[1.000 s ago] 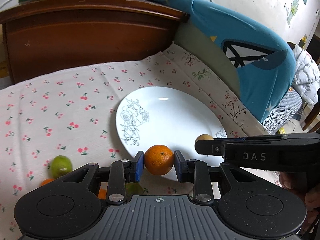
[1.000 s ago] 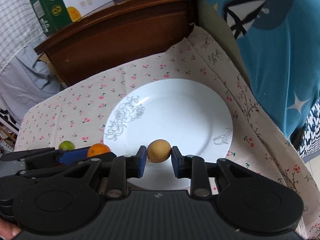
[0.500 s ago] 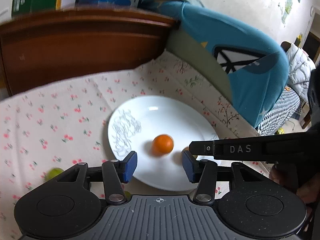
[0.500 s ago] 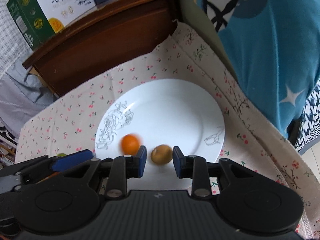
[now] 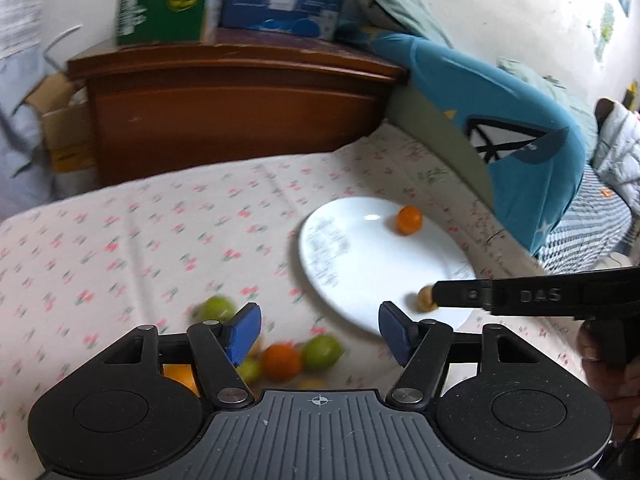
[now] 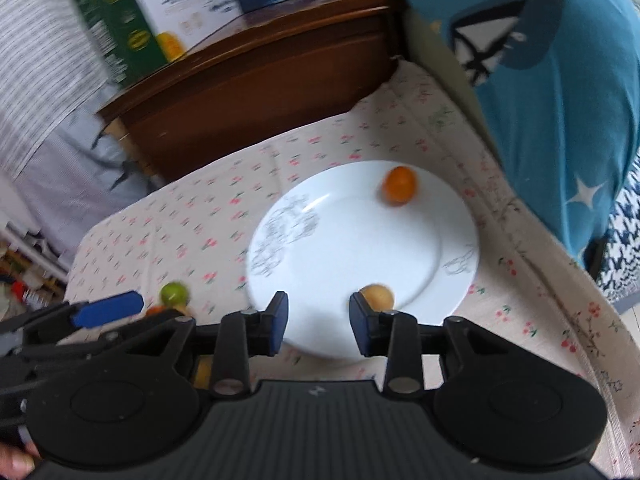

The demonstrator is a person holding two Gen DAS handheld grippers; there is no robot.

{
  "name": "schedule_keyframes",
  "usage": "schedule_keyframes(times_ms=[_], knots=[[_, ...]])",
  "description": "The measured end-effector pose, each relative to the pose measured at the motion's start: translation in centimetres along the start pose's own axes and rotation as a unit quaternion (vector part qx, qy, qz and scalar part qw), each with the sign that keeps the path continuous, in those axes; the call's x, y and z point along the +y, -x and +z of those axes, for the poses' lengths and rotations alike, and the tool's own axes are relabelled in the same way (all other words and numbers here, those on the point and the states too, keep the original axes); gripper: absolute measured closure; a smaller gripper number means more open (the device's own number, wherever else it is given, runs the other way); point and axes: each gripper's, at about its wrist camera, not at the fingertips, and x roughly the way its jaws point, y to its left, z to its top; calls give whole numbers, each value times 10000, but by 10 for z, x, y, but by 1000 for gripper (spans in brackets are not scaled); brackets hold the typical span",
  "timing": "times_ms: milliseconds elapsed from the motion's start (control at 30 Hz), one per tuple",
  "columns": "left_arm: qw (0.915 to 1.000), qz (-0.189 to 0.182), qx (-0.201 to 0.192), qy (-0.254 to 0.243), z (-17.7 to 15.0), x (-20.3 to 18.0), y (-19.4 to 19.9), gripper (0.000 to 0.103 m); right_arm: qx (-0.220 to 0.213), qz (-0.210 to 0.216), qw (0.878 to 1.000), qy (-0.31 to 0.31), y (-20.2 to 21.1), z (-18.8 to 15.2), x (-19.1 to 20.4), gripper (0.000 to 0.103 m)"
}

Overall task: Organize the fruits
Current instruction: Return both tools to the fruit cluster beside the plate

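Note:
A white plate [image 5: 372,264] [image 6: 352,248] lies on the cherry-print cloth. An orange [image 5: 409,219] [image 6: 399,185] sits near its far rim. A small brown fruit [image 5: 425,298] [image 6: 378,296] rests at its near rim, just past my right gripper's right pad and not pressed. My right gripper [image 6: 319,322] [image 5: 460,294] is opening, with only plate between its jaws. My left gripper [image 5: 319,332] is opening too, empty, back from the plate's left edge; one of its blue pads [image 6: 108,308] shows in the right wrist view. Loose green fruits [image 5: 322,352] [image 6: 174,292] and another orange [image 5: 281,361] lie under it.
A dark wooden headboard [image 5: 232,120] [image 6: 256,92] with cartons [image 5: 160,0] on top closes the far side. A blue cushion [image 5: 520,148] [image 6: 560,100] borders the cloth on the right. A hand [image 5: 600,356] holds the right gripper.
The left gripper let go of the orange, which rolled to the plate's far side, then drew back left over the loose fruits. The right gripper released the brown fruit at the near rim and pulled back.

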Motion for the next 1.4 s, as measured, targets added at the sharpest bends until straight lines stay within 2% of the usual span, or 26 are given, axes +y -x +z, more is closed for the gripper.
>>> schedule_keyframes(times_ms=[433, 967, 1267, 1400], knots=[[9990, 336, 181, 241, -45, 20, 36, 38, 371, 338, 9971, 564, 12, -44, 32, 67], [9943, 720, 653, 434, -86, 23, 40, 37, 885, 570, 9883, 1108, 10, -86, 54, 67], [9940, 787, 656, 372, -96, 20, 43, 37, 949, 475, 9857, 1308, 1, -93, 58, 68], [9944, 732, 651, 392, -98, 17, 43, 37, 1018, 564, 9835, 1385, -4, -94, 60, 68]])
